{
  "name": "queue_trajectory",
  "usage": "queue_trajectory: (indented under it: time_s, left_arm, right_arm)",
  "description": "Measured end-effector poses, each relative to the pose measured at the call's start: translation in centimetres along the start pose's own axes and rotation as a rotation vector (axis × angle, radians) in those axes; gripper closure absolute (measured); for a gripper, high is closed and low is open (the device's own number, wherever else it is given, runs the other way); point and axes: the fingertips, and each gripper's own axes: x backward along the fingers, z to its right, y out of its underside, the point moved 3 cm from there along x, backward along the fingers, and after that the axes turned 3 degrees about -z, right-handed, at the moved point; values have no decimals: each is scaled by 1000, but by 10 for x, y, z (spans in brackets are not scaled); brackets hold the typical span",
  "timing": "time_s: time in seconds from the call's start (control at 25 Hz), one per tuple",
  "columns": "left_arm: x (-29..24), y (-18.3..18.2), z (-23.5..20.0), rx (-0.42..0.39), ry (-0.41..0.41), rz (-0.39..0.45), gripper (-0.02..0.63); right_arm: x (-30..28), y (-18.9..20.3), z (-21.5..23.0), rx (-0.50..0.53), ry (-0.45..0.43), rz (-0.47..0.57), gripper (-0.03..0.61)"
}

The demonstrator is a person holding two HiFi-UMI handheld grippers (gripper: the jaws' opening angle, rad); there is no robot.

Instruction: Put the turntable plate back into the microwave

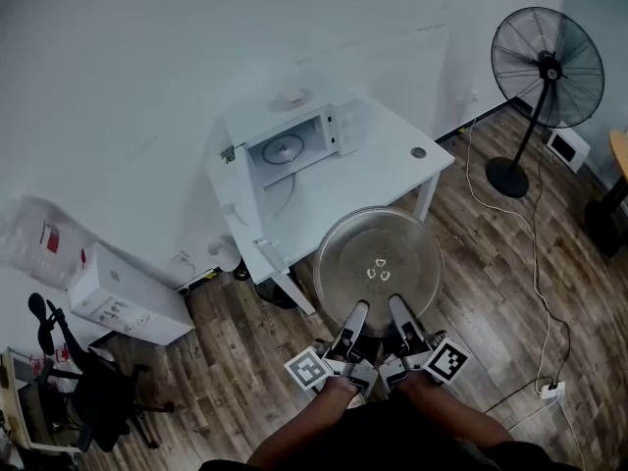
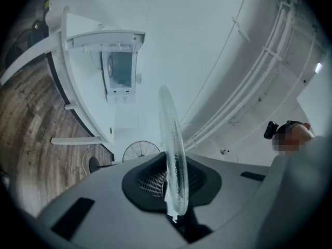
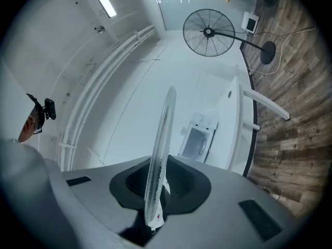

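1. Left gripper [image 1: 351, 327] and right gripper [image 1: 402, 322] have jaws narrow, each clamped on the near rim of the turntable plate [image 1: 378, 261].
2. The plate is in the air at lower centre of the head view, well apart from the open microwave [image 1: 294, 145] at upper centre.
3. Judgement: hold it level with an even grip and line it up square with the cavity so it clears the door.
4. The plate lies roughly flat, face up. It is round, so no long axis; its far edge points toward the microwave.

No legible text or numbers: cubes on left tool [image 1: 358, 308] and right tool [image 1: 395, 302] bear only square markers; red print on white package [image 1: 51, 235] unreadable.
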Motion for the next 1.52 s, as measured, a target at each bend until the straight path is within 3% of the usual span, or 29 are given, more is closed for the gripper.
queue_trajectory:
  time_s: [0.92,1.24,1.52]
  left_arm:
    - [-157,-61,-76,-77,-43,182,568]
    - [-175,-89,-100,-76,-79,224,568]
    - [-193,-134,-131,-47,-97,253,568]
  right_arm:
    - [-138,-122,90,-99,-93,-185,522]
    - [-176,-127,113,-138,-91,-227,522]
    - [-230,-125,138,-134,-48,-258,522]
